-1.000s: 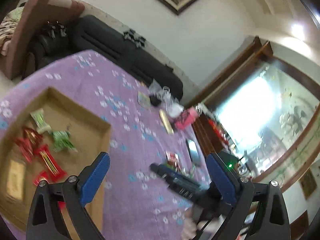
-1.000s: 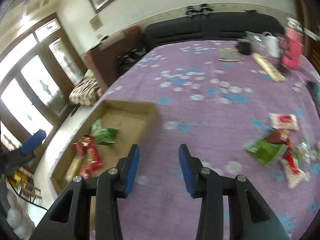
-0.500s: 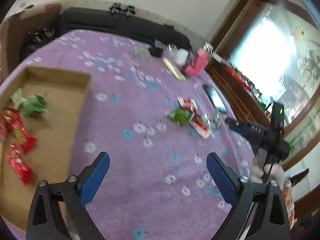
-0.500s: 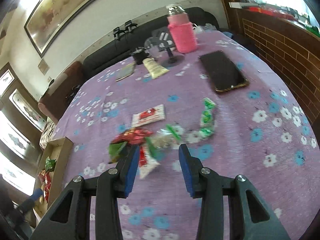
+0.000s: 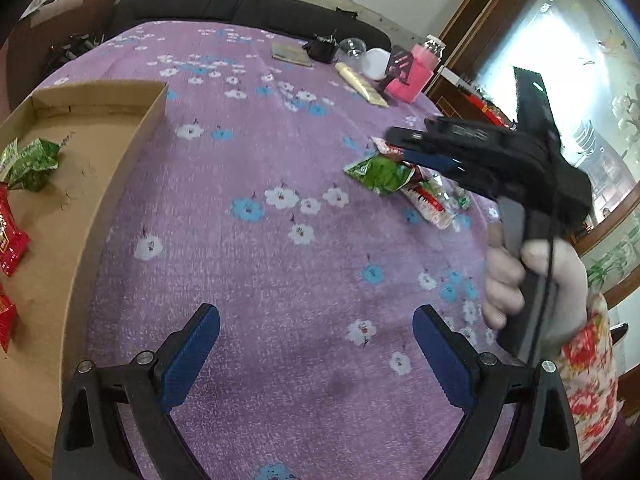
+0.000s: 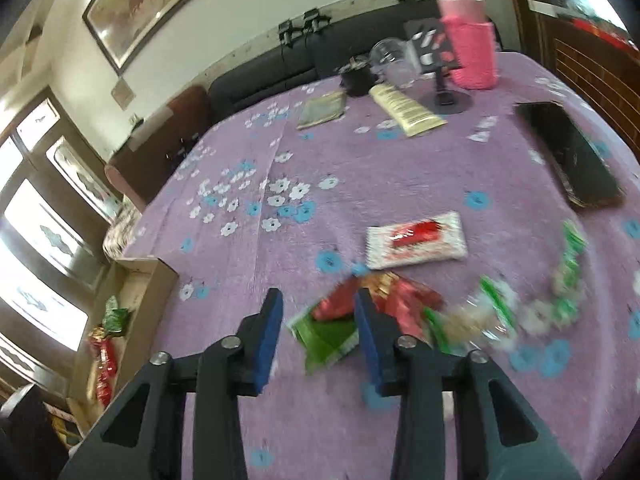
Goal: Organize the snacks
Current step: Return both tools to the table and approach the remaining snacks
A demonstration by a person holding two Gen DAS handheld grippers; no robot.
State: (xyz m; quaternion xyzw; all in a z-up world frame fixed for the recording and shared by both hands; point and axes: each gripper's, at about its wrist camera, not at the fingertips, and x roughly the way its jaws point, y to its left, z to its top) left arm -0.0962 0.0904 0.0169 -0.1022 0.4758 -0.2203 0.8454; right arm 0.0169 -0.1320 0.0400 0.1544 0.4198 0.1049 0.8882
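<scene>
Over the purple tablecloth (image 6: 400, 168), the right gripper (image 6: 318, 322) is closing around the green packet (image 6: 326, 336), pads not yet touching. Centre the jaws on that packet alone, clear of the red packet (image 6: 384, 292) overlapping it. The left gripper (image 5: 316, 354) stands wide open and empty near the cardboard box (image 5: 120, 152).

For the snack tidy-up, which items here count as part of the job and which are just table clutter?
Job:
cardboard box
green packet
red packet
white packet
right gripper, jaws closing, not yet gripping

Clutter:
phone
pink bottle
cream tube
</scene>
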